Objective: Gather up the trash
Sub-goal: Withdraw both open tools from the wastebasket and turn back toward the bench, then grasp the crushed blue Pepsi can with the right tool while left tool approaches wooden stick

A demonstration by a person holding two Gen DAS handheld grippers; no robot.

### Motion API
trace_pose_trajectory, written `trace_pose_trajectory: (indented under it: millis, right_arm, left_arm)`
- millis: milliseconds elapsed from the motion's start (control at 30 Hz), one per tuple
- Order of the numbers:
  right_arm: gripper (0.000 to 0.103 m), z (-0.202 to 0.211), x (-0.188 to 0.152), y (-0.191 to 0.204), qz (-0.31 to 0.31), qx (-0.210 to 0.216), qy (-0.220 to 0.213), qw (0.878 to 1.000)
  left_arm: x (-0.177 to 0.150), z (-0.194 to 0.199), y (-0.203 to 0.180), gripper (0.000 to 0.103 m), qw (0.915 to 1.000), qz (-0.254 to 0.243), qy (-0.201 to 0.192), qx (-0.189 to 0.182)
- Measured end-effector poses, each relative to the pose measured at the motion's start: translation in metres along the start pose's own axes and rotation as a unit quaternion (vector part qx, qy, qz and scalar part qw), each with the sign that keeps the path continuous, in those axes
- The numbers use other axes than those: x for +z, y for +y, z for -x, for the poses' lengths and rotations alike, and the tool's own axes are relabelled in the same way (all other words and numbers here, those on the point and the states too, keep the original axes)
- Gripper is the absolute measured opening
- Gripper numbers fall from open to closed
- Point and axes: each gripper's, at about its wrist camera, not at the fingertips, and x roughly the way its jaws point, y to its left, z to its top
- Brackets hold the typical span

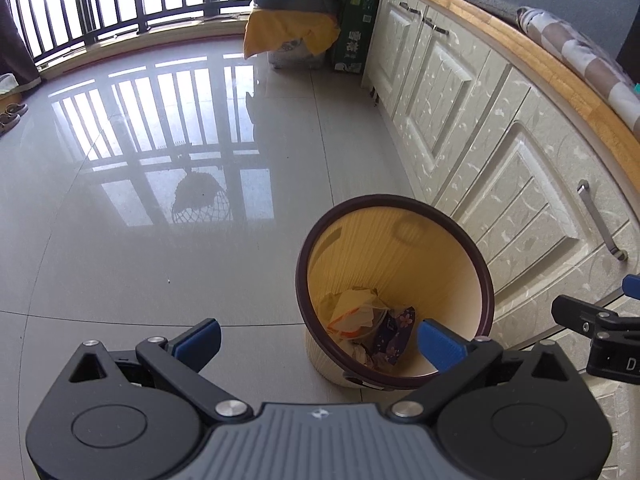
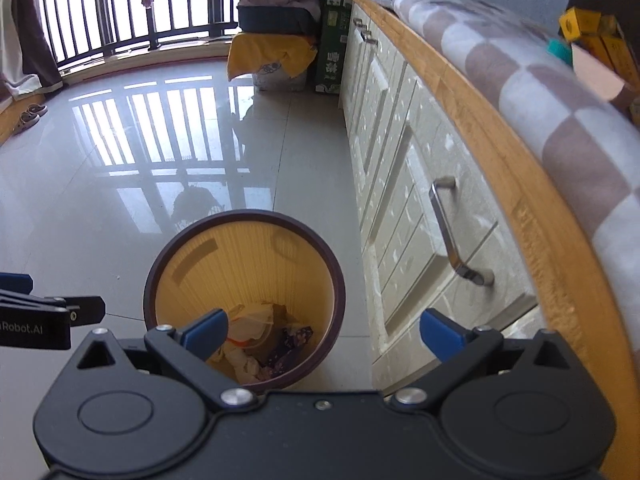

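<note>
the left gripper [image 1: 318,338] has its blue pads [image 1: 200,338] spread wide with nothing between them, floor showing under the gap. its right-hand pad overlaps the near rim of the wastebasket [image 1: 394,292], though whether it touches or just hangs in front is hard to tell. the right gripper [image 2: 324,334] is spread just as wide and empty too, its left pad [image 2: 206,334] crossing the near inside of the basket, its right pad in front of the cabinet [image 2: 404,216]. each gripper peeks into the other's view only as a black edge piece, cut off by the frame.

down in the basket sits the trash [image 1: 370,320]: crumpled pale and orange wrappers and a purple flowered packet, heaped at the bottom, partly hidden by the rim and the pads. the basket, beige ribbed with a dark brown rim, stands on the glossy tile floor [image 1: 140,220], just left of the cream cabinet doors.

above the cabinet runs a wooden edge with a checked cloth [image 2: 540,92] on top. far off, a yellow cloth [image 2: 268,54] drapes over a box near the balcony railing [image 1: 120,0]. the items far right on the counter are blurred.
</note>
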Motion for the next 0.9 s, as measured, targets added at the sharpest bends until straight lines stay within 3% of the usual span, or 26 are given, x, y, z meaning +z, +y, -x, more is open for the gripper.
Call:
trace_pose_trajectory:
  millis: [467, 900]
  right_arm:
    - [0.103, 0.070, 0.011, 0.010, 0.008, 0.003, -0.080, 0.997]
    - [0.103, 0.147, -0.001, -0.013, -0.010, -0.008, -0.142, 0.990]
  left_arm:
    - [0.001, 0.073, 0.009, 0.103, 0.9967, 0.021, -0.078, 0.010]
    - [-0.021, 0.148, -0.019, 0.103, 0.9909, 0.029, -0.132, -0.001]
